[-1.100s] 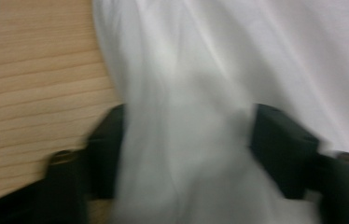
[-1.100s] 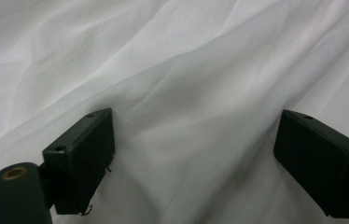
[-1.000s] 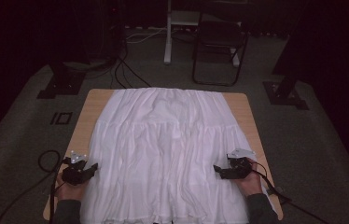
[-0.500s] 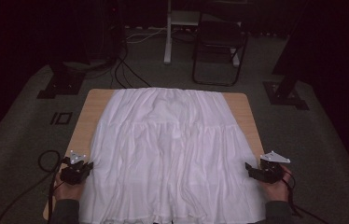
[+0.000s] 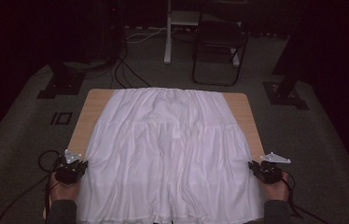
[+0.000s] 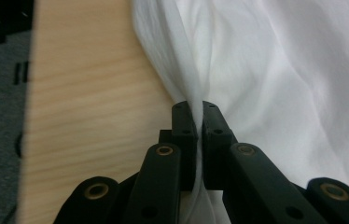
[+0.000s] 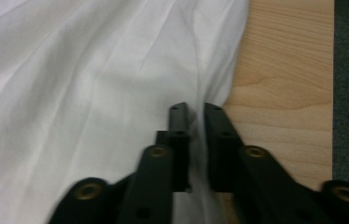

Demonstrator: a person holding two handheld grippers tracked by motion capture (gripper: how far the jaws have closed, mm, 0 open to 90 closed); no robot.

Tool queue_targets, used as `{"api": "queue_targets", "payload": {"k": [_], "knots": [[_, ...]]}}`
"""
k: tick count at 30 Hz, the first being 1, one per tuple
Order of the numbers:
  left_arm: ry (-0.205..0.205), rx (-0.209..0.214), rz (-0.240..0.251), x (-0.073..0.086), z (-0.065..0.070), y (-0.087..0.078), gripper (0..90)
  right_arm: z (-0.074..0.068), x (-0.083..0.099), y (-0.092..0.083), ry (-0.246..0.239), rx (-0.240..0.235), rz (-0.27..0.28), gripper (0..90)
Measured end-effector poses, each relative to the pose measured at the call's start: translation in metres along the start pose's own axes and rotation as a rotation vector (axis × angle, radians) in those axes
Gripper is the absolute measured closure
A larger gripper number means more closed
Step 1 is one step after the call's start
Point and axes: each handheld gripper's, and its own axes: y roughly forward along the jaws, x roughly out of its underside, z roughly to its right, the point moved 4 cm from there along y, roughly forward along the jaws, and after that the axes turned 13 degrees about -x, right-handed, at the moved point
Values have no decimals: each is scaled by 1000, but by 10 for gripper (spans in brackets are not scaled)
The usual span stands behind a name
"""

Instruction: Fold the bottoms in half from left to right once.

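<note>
Since a second ago the right tongs (image 5: pixel 260 169) have slid outward from over the white skirt (image 5: pixel 168 154) to its right edge, near the person, and their jaws have just been closing; the right gripper view shows a fold of the hem caught between them. On the other side the left tongs (image 5: pixel 75 169) have barely shifted and have also just been closing. In the left gripper view their jaws are pressed together on a gathered ridge of the fabric at the skirt's left edge.

Otherwise the skirt lies where it did: spread flat over the wooden surface (image 5: pixel 91 112), waistband at the far end, hem hanging off the near edge, bare wood showing along both sides.

With both side edges now pinched at roughly the same distance from the near end, the grasping step looks complete. A two-handed lift or fold of the near part seems ready to begin, provided the thin cloth does not slip out.
</note>
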Motion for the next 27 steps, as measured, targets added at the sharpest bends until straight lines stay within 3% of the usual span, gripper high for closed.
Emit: {"api": "queue_targets", "payload": {"k": [3, 4, 5, 6, 7, 8, 9, 10, 13, 16, 18, 19, 20, 22, 25, 27], "knots": [[-9, -42, 9, -3, -20, -4, 869, 2, 0, 0, 11, -2, 0, 862], [-28, -50, 15, -3, -29, -6, 869, 2, 0, 0, 16, -6, 2, 867], [-63, -67, 22, -2, -47, -6, 870, 3, 0, 0, 22, -9, 8, 869], [-63, -67, 22, -2, -47, -6, 870, 3, 0, -1, 21, -5, 6, 870], [-81, -101, 12, -2, -64, -4, 871, 3, 0, -1, 22, 0, 5, 870], [-81, -101, 12, -2, -64, -4, 871, 4, 0, -1, 23, 4, 4, 870], [-80, -157, -10, -2, -78, -2, 871, 4, 0, -1, 23, 7, 5, 871], [-80, -157, -10, -2, -78, -2, 871, 4, 0, -1, 23, 7, 5, 871], [-71, -293, -46, -5, -98, -1, 872, 5, 1, -2, 25, 16, 5, 873], [-99, -458, -72, -11, -118, -3, 873, 6, 2, -3, 24, 22, 7, 874], [-78, -574, -86, -17, -124, -7, 874, 7, 2, -4, 24, 21, 9, 874], [-79, -588, -76, -21, -123, -12, 874, 7, 2, -4, 24, 21, 9, 874], [-83, -547, -36, -26, -118, -19, 873, 7, 2, -4, 24, 20, 10, 874], [-67, -508, 3, -34, -105, -30, 872, 7, 2, -4, 22, 16, 12, 872], [-47, -403, 83, -45, -82, -46, 871, 8, 3, -4, 24, 11, 15, 871], [-37, -300, 142, -55, -65, -57, 871, 8, 3, -4, 22, 14, 14, 871]]}}
